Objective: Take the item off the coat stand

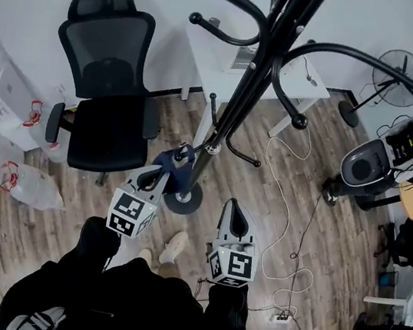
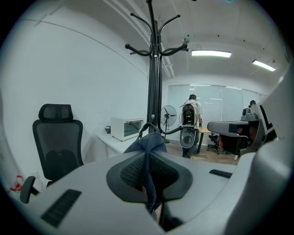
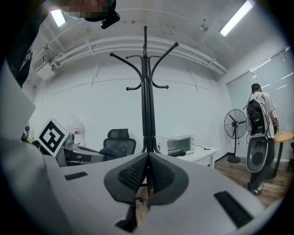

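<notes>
Pinching a dark blue cloth [image 2: 148, 143] between fully closed jaws, left gripper [image 2: 148, 173] sits low beside the black coat stand [image 1: 243, 88]. In the head view the cloth [image 1: 171, 160] is bunched at the left gripper [image 1: 165, 171] tips, just beside the pole and above its round base. A low hook shows right behind the cloth; can't tell if they touch. Right gripper [image 3: 147, 174] has its jaws together with nothing in them, and is near the base on the other side [image 1: 234, 208]. Office chair [image 1: 107, 82] stands left of the stand.
</notes>
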Tool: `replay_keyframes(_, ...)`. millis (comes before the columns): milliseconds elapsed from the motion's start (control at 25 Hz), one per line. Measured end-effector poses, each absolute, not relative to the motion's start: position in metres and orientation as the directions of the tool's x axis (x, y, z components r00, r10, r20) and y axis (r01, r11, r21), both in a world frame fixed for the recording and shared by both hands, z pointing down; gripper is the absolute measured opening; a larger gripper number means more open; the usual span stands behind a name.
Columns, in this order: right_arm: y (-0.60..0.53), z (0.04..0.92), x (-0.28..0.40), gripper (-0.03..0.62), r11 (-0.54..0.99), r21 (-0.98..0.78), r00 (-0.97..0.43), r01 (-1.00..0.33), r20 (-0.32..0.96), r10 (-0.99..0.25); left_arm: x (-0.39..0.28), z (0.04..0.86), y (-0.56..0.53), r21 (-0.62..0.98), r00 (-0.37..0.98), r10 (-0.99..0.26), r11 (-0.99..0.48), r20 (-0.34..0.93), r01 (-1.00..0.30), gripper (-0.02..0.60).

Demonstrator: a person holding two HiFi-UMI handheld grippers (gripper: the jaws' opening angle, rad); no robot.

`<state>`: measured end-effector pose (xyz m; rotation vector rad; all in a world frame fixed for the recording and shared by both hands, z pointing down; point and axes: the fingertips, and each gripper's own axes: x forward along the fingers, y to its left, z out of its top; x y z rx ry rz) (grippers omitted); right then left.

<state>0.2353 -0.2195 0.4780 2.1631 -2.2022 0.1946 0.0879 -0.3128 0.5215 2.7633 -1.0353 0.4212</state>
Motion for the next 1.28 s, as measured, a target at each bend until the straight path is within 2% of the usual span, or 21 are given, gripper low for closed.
replay_keyframes(680, -0.191, 0.458, 0.207, 0.015, 0.018, -0.039, -0.021, -0.999, 0.074, -0.997, 0.055, 0.482, -0.285, 0.025, 0.716, -0.655, -0.733, 0.242, -0.679, 0.029)
replay_keyframes(1280, -0.174, 0.439, 0.127, 0.015, 0.124, -0.02, -0.124, -0.992, 0.03, -0.992, -0.034, 0.449, -0.242, 0.004, 0.649, -0.737, -0.66, 0.188, -0.751, 0.029)
